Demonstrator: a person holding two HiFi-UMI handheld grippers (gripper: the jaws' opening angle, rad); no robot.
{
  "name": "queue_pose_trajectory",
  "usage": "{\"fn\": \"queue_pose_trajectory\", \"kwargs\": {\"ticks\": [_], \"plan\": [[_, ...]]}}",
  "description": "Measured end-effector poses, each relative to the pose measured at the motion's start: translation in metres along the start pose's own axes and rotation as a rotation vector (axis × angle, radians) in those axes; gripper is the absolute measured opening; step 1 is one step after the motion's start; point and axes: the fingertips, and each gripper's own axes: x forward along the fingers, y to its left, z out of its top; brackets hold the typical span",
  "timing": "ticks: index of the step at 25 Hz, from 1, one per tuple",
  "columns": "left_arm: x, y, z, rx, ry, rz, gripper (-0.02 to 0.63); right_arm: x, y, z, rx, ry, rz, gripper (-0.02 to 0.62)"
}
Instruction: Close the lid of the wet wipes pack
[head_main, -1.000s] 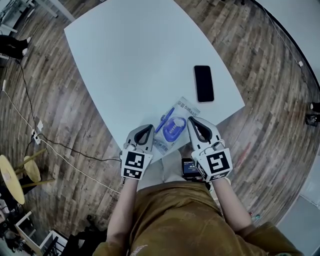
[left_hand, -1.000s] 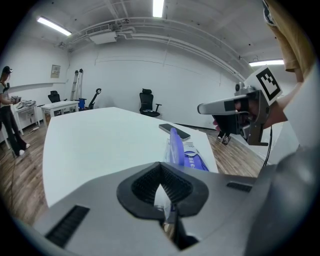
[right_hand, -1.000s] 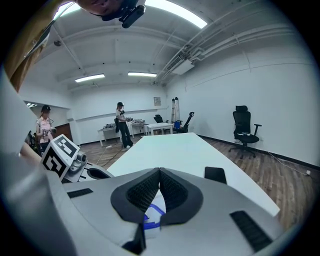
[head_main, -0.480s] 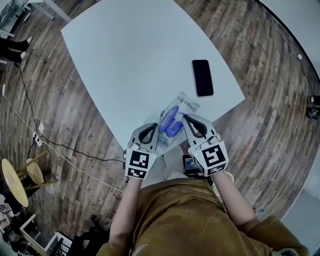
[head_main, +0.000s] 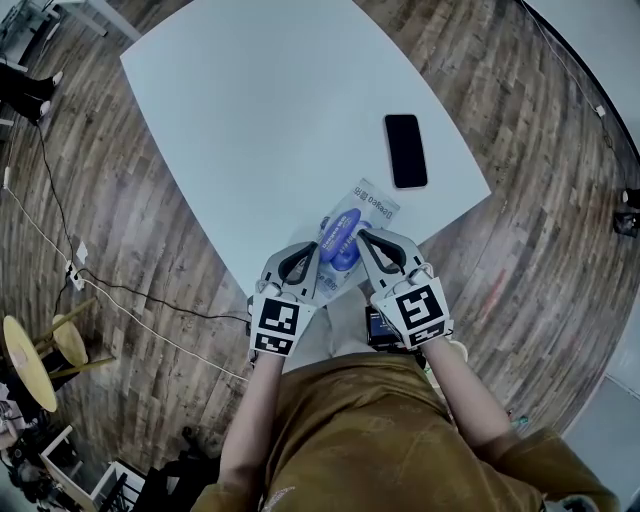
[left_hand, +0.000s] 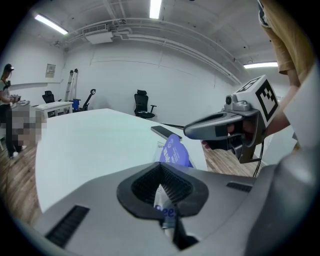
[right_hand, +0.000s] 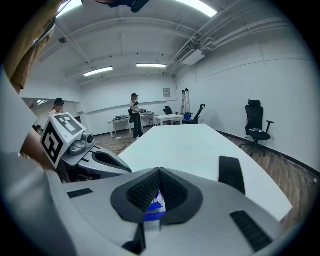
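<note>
Over pack (head_main: 371, 206), left tool (head_main: 313, 251) and right tool (head_main: 362, 237) angle inward.

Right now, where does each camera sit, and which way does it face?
Head view: on the person's head, facing steeply down at the table, wet wipes pack and phone; both forearms, left gripper and right gripper show.
Left gripper view: rides the left gripper, facing across the table past the raised blue lid; the right gripper shows.
Right gripper view: rides the right gripper, facing along the table; the left gripper shows.
Shared: all show the phone.
</note>
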Motion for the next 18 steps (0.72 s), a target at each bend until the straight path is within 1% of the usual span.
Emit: {"fn": "queue_pose_trajectory", "kwargs": {"ticks": [3, 8, 12, 18], "plan": [[0.0, 0.0, 0.0, -0.003, 0.001, 0.0, 0.006, 0.003, 0.003, -0.002, -0.01, 0.005, 0.014, 0.008], [0.0, -0.002, -0.002, -0.002, 0.005, -0.004, 0.006, 0.008, 0.014, -0.006, -0.06, 0.013, 0.054, 0.008], [-0.001, -0.004, -0.006, -0.008, 0.012, -0.019, 0.006, 0.006, 0.02, 0.0, -0.07, -0.015, 0.07, 0.008], [0.0, -0.006, -0.009, -0.01, 0.02, -0.027, 0.006, 0.01, 0.022, -0.004, -0.073, -0.001, 0.079, 0.008]]}}
